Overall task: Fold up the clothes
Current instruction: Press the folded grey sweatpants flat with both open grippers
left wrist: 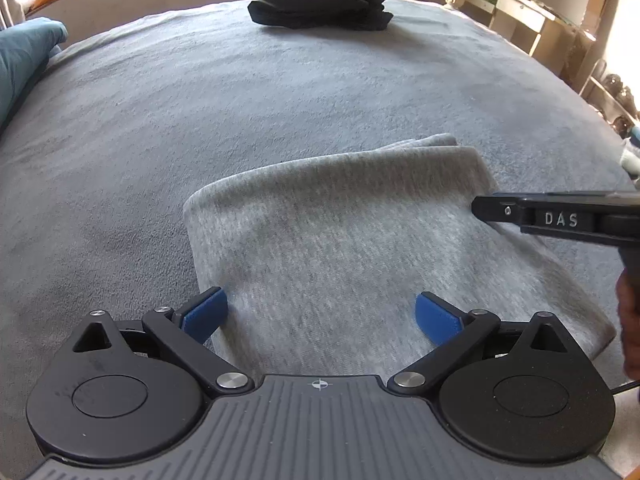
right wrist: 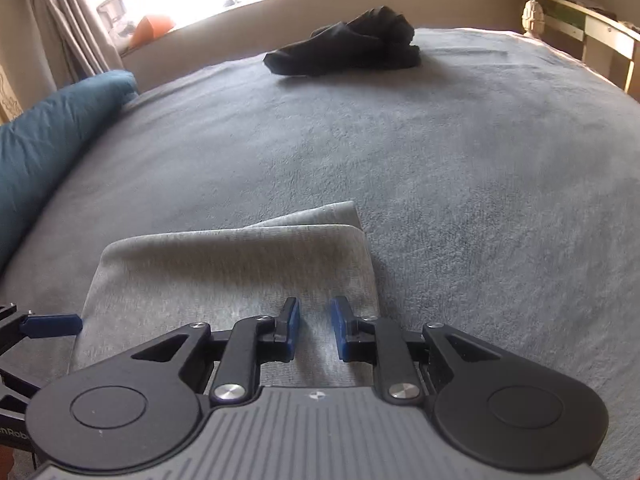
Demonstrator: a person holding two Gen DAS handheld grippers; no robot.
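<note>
Grey garment (left wrist: 360,240) lies folded, lower centre, on bed (left wrist: 160,120). Left claw (left wrist: 320,312) wide apart, right claw (right wrist: 314,328) slightly apart, both empty above it; black clothes (left wrist: 320,2) bunched top centre.

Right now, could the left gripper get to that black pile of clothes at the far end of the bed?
Probably yes, though only with a long reach. The left gripper is open and empty over the folded grey garment, and only bare grey blanket lies between it and the black clothes.
</note>
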